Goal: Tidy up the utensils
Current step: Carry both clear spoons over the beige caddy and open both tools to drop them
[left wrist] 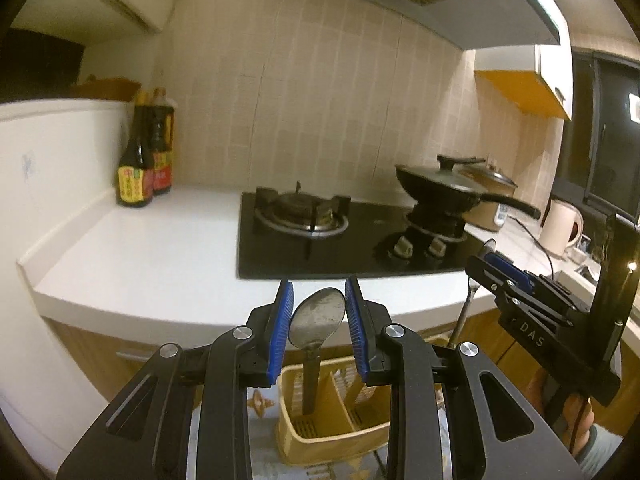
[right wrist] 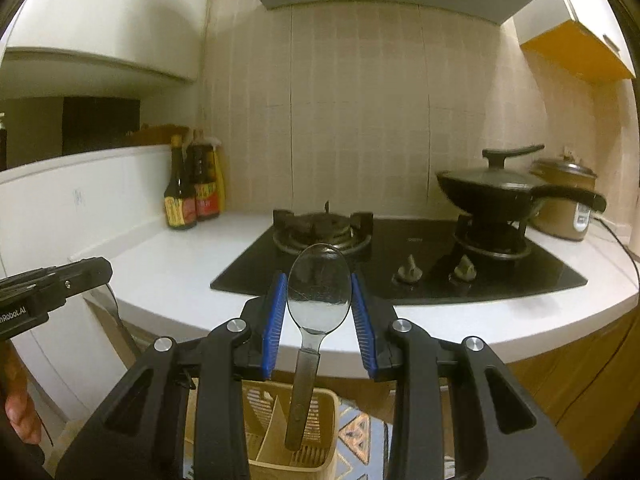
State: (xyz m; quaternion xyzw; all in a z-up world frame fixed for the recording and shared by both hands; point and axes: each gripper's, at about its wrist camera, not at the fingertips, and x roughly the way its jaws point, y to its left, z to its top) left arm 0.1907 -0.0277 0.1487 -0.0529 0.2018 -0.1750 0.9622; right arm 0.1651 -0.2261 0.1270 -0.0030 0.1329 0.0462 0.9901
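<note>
Left gripper (left wrist: 318, 322): a metal spoon (left wrist: 318, 318) is clamped by its bowl between the blue pads (left wrist: 282, 320), handle hanging down into the left compartment of the yellow utensil caddy (left wrist: 320, 436).
Right gripper (right wrist: 319, 306): a second spoon (right wrist: 319, 288) is pinched at the bowl between the pads, handle reaching down into a compartment of the caddy (right wrist: 316, 462); which compartment cannot be told.
Caddy: seen below the white countertop (left wrist: 160, 248), in front of its edge.
Background: gas hob (right wrist: 400, 256), lidded wok (right wrist: 504, 192), sauce bottles (left wrist: 146, 156).

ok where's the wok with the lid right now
The lidded wok sits on the right-hand burner of the black hob, with the rice cooker just behind it to the right; the left burner is bare.
</note>
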